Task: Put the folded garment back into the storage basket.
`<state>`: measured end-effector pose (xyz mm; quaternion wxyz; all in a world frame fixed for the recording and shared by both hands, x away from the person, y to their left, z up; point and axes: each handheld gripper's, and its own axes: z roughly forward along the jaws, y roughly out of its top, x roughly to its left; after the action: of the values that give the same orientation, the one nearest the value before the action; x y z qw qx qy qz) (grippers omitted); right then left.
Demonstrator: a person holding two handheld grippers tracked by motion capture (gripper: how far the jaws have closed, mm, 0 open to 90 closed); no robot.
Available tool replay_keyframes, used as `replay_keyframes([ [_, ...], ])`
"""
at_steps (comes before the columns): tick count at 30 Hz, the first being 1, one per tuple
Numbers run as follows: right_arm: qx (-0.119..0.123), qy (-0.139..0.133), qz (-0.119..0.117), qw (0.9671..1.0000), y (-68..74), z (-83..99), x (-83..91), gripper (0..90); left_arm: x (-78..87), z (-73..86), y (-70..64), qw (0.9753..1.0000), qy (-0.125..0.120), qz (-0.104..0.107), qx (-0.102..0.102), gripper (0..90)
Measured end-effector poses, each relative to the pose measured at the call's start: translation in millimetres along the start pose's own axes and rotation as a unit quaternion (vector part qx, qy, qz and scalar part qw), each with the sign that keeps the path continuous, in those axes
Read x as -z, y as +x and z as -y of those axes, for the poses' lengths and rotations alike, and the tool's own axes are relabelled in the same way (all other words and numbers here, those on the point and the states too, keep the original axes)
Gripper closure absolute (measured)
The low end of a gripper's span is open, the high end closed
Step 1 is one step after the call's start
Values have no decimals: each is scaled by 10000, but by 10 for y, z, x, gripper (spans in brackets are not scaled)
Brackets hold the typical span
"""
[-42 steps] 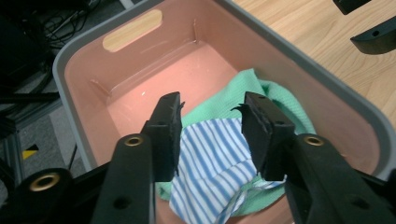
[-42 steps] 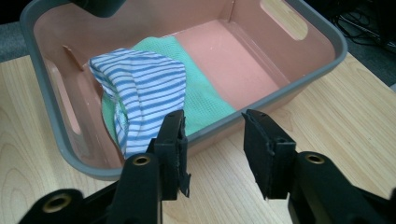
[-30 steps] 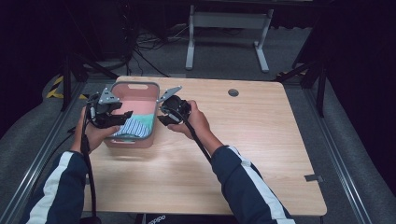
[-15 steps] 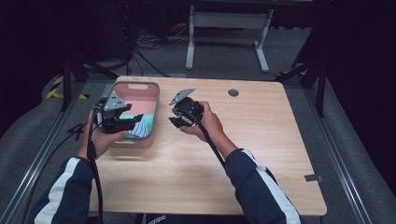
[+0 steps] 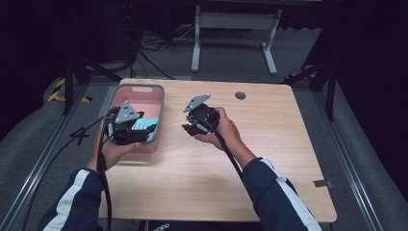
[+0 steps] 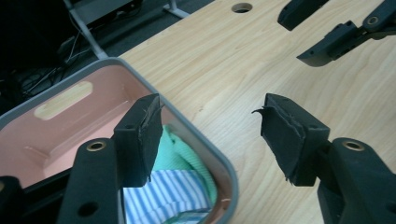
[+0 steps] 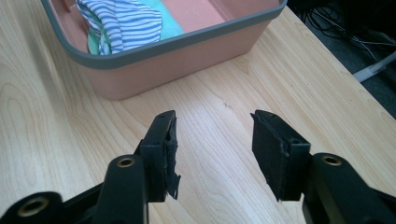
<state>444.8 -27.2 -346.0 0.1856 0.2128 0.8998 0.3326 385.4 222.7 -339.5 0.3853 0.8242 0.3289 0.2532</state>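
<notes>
Wooden table (image 5: 269,159), pink bin (image 7: 187,44) holding striped cloth (image 7: 123,21), left hand-held gripper (image 6: 210,133) spread, right hand-held gripper (image 7: 212,149) spread

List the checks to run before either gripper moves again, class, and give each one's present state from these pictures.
1. Left gripper open, nothing between its jaws: ok.
2. Right gripper open and empty, over bare table: ok.
3. Striped cloth and green cloth inside the pink bin: ok.
4. Bin flat on the table: ok.
5. Anything under the cloths: cannot tell.
</notes>
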Motion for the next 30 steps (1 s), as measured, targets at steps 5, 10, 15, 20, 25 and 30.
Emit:
replay_keyframes([
  [5,127,93,-8,9999,15,106,79,493,-23,2,-126,9999,-51,112,-30,359],
  [10,158,131,43,9998,-3,183,143,489,-56,4,-220,9997,-82,194,-88,349],
  [15,106,163,66,9998,-38,300,211,484,-97,4,-311,9993,-44,286,-257,336],
  [20,27,160,140,9998,-66,429,293,481,-126,-6,-414,9986,-60,386,-361,324],
  [25,-2,192,188,9996,-103,570,361,472,-158,-16,-509,9980,-39,464,-430,301],
  [30,-118,165,191,9996,-145,716,441,455,-214,-5,-613,9972,49,434,-608,273],
])
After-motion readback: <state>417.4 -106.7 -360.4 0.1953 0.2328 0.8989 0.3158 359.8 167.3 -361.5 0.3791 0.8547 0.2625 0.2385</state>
